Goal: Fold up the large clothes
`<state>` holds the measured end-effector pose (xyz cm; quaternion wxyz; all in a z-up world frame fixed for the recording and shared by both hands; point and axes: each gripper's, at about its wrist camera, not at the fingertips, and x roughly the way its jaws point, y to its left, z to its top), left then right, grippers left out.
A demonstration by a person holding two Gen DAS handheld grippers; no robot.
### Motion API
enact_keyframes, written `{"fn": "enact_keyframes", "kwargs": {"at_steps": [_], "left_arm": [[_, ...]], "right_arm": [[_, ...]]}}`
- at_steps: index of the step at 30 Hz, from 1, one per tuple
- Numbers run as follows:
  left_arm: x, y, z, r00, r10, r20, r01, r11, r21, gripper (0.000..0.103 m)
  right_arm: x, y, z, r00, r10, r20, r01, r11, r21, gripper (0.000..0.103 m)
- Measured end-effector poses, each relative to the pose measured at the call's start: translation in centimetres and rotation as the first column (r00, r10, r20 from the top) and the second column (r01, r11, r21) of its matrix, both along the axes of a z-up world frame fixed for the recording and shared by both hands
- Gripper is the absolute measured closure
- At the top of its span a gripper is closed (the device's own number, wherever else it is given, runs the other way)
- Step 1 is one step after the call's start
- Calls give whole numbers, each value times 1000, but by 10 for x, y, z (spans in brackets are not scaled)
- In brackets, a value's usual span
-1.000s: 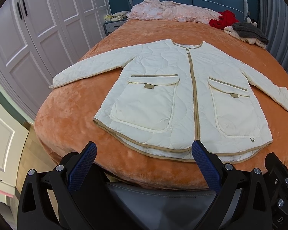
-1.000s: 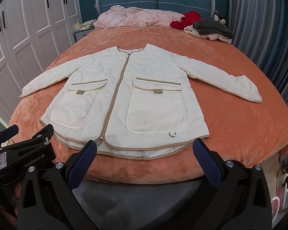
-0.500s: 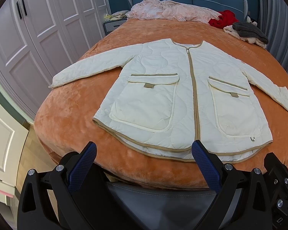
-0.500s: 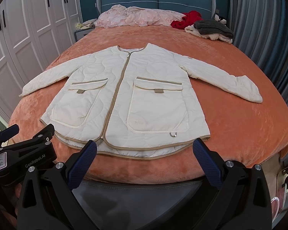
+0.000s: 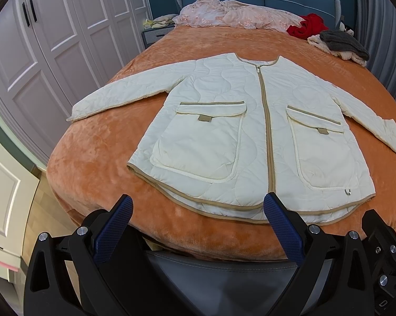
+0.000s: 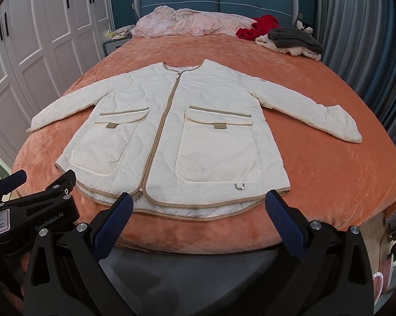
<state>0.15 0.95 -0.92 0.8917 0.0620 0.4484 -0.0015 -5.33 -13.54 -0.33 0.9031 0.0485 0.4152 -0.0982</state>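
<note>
Beyond both gaping claws (image 5: 198,208) (image 6: 198,208), jacket hem (image 6: 182,212) nears bed edge (image 6: 198,239).

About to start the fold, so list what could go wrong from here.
1. The jacket hem lies near the bed's foot edge; a tug could slide it off.
2. The puffy quilting may spring open after folding.
3. Both sleeves lie spread wide while the left gripper and right gripper hang open short of the hem.
</note>
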Motion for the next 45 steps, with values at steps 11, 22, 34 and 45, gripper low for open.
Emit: {"fn": "enact_keyframes", "kwargs": {"at_steps": [11,22,34,45], "left_arm": [[10,4,-6,1000,9,-19,-9,1000,-11,5],[68,8,-24,998,69,-13,-69,997,-21,5],[154,3,-50,989,144,-28,-145,988,-45,5],[196,13,-78,974,220,-57,-221,975,-9,5]], "right_arm": [[10,-19,-13,1000,-17,-13,17,999,34,5],[49,-207,-30,933,-354,55,336,918,210,5],[81,-446,-98,670,-741,46,665,626,408,5],[100,-514,-143,588,-808,-15,728,522,445,27]]}}
